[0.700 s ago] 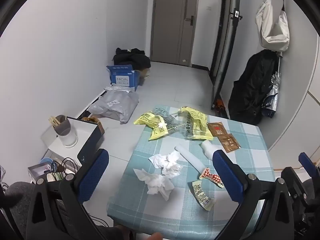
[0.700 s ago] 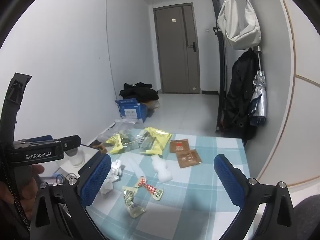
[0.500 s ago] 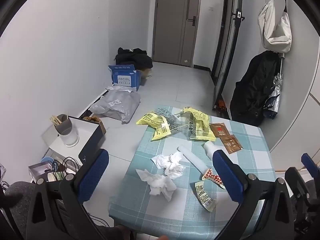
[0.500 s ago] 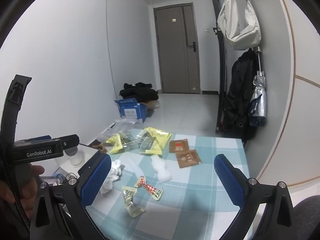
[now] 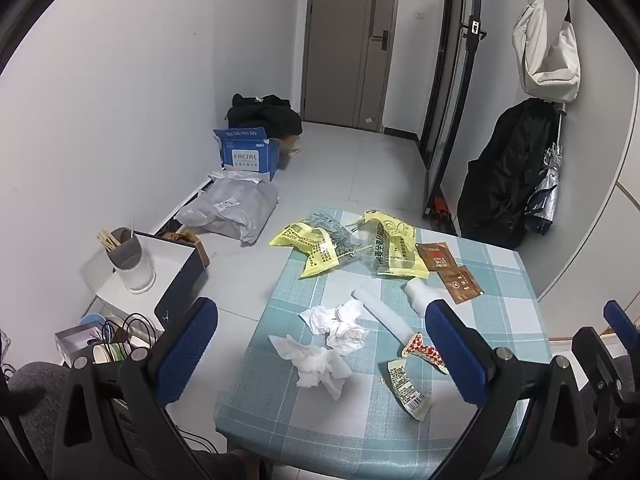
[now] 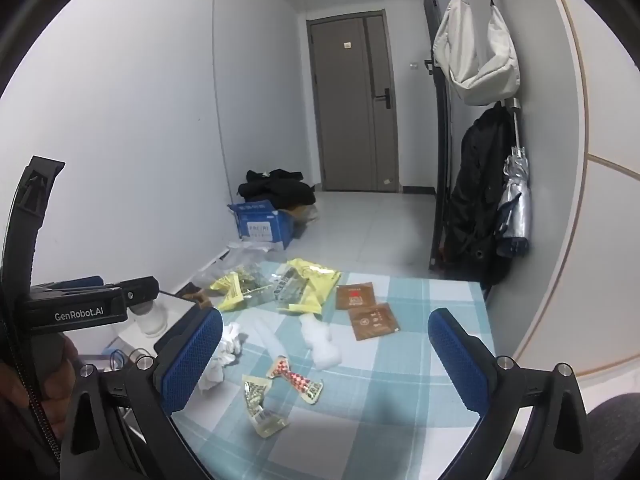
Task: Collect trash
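Observation:
Trash lies on a small table with a teal checked cloth (image 5: pixel 508 312). There are crumpled white tissues (image 5: pixel 320 364) (image 6: pixel 224 346), yellow wrappers (image 5: pixel 316 248) (image 6: pixel 308 288), two brown sachets (image 5: pixel 444 264) (image 6: pixel 368 314), a red-checked wrapper (image 5: pixel 420 346) (image 6: pixel 296 378), a barcode wrapper (image 5: pixel 406 384) (image 6: pixel 260 408) and a white tube (image 5: pixel 384 312). My left gripper (image 5: pixel 320 352) is open and empty above the tissues near the table's front edge. My right gripper (image 6: pixel 324 360) is open and empty above the table. The left gripper's body shows at the left of the right wrist view.
A blue box (image 5: pixel 248 152), a grey plastic bag (image 5: pixel 236 208) and black clothes lie on the floor by the left wall. A low white stand with a cup (image 5: pixel 132 264) is left of the table. A black coat and umbrella (image 5: pixel 516 176) hang right.
The left view has shifted slightly: the table and trash sit a little lower and nearer. The right gripper has barely moved. Both stay open.

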`<state>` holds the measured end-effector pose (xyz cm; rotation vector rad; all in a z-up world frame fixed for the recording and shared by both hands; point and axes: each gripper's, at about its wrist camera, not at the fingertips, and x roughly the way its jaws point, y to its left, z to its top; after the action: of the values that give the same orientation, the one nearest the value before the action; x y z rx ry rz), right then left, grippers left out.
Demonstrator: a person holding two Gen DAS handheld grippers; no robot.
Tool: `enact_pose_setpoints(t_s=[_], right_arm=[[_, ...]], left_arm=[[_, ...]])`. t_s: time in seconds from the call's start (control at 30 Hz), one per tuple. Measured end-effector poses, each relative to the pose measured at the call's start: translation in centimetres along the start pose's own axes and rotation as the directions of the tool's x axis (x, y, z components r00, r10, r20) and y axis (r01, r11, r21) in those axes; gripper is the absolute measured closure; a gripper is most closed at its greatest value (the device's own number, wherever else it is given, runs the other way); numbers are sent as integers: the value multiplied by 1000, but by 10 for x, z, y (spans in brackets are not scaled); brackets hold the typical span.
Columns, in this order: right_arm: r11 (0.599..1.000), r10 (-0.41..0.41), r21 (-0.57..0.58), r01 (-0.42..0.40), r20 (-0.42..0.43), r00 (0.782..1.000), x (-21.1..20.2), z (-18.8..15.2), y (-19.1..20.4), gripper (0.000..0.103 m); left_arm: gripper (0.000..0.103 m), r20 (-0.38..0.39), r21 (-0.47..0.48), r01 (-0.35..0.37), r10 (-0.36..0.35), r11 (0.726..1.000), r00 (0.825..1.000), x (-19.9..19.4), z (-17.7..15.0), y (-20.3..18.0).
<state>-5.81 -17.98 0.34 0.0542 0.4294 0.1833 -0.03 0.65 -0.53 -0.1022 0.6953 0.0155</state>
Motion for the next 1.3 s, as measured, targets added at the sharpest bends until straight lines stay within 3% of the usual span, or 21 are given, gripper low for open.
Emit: enact_pose_setpoints(t_s=[1.3], right_arm=[[1000, -9, -1, 9, -1, 1000, -3, -1, -5, 0]], left_arm=[[1, -28, 8, 33, -33, 999, 999, 2, -2, 0]])
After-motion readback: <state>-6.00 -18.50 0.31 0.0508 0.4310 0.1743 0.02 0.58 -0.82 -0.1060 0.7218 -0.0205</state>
